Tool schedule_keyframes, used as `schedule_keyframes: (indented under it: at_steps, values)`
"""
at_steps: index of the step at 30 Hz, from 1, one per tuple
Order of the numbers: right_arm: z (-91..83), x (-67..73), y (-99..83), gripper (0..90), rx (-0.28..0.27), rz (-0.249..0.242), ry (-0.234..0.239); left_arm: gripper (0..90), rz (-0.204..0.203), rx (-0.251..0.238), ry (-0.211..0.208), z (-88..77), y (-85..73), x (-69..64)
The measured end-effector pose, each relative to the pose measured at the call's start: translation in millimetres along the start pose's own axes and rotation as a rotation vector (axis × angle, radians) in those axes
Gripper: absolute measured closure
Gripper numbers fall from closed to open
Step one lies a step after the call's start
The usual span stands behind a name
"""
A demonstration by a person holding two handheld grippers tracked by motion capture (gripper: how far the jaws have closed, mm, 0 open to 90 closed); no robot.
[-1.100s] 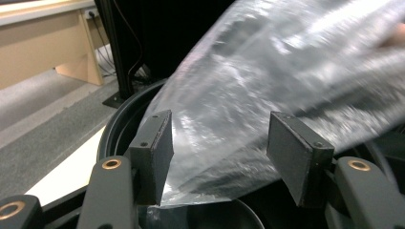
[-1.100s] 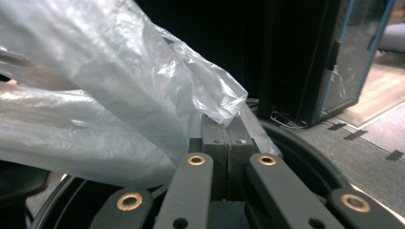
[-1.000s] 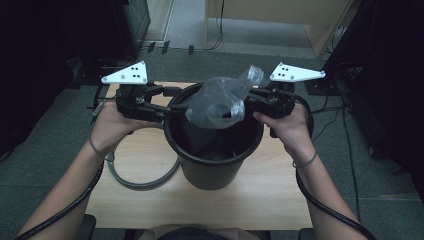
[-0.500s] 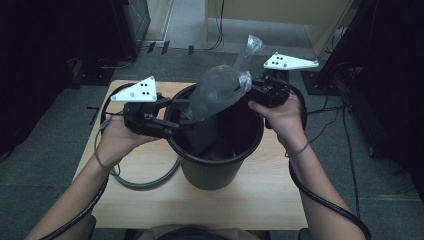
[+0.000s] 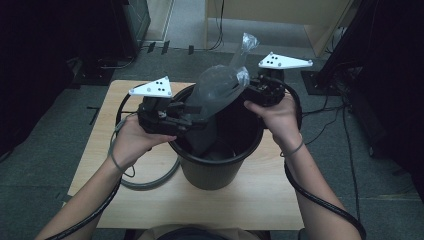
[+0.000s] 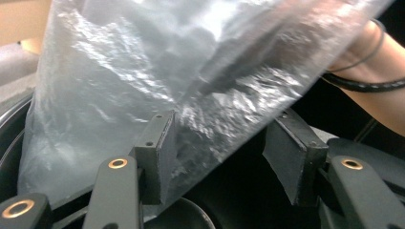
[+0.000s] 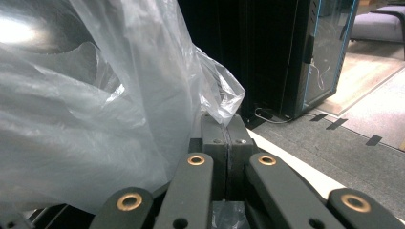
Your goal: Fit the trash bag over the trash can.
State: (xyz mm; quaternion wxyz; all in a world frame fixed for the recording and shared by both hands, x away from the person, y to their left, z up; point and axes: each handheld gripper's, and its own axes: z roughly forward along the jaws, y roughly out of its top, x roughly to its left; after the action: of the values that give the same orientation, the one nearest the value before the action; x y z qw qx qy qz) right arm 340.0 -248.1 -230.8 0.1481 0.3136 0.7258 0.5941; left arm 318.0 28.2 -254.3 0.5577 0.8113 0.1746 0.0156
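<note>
A black bucket stands mid-table. A clear plastic bag hangs over its mouth, slanting from the near left rim up to the far right. At the far right rim, my right gripper is shut on the bag's edge. The film is pinched between its closed pads, and the bag billows to their left. My left gripper reaches over the left rim. Its jaws have just been closing and still stand apart, with the bag's film lying loosely between them and brushing the left pad.
The wooden table carries a grey cable loop left of the bucket. Dark cabinets stand beyond the table on the left, more dark equipment on the right. A glass-fronted rack stands on the grey floor.
My left gripper has come nearer and lower, from the far rim to the left rim. The bag now stretches up towards the right gripper, which has barely moved.
</note>
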Motion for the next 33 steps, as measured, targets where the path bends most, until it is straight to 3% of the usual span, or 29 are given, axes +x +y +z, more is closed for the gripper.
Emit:
schedule_keyframes:
  at_steps: [3,5,13,17,33]
  values:
    - [0.7,0.9,-0.3,90.0,0.001,0.002,0.003,51.8,-0.015,-0.002,0.02,1.8,0.2,3.7]
    - [0.8,1.9,-1.4,90.0,0.002,0.005,0.008,63.0,-0.03,-0.015,0.008,0.9,0.4,7.2]
    - [-3.2,0.4,-5.4,90.0,0.01,0.01,0.012,89.7,-0.095,-0.043,-0.036,-10.3,2.6,24.3]
    - [-12.1,-3.8,-10.6,90.0,0.013,0.017,0.003,90.0,-0.121,-0.043,-0.03,-21.7,1.4,32.3]
    - [-61.2,-27.0,-25.6,90.0,0.019,0.047,-0.053,90.0,-0.189,-0.087,0.104,-72.8,-3.9,73.8]
